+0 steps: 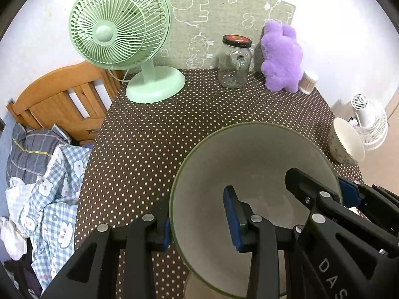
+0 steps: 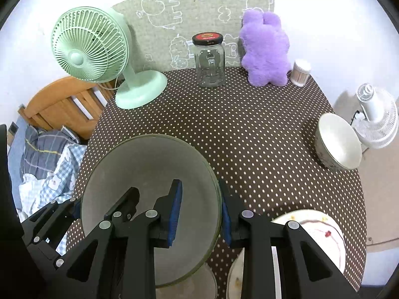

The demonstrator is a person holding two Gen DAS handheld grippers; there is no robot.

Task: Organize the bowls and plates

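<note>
Above the dotted surface (image 2: pixel 249 129), a green-rimmed bowl (image 1: pixel 249 174) is held by both hand-held grippers: left (image 1: pixel 199 219) straddling one rim, right (image 2: pixel 200 211) straddling the opposite, probably for steadiness. Another bowl (image 2: pixel 336 144) lies apart; plates (image 2: pixel 324 234) sit nearby.

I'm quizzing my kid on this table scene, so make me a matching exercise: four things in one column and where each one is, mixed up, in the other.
Things:
1. mint green fan
2. glass jar
3. purple plush toy
4. large grey-green bowl

Places:
A. back right, beside the toothpick holder
B. gripped at opposite rims by the left gripper and right gripper
C. back left corner of the table
D. back middle, red-and-black lid on

Pairs: 1-C, 2-D, 3-A, 4-B
</note>
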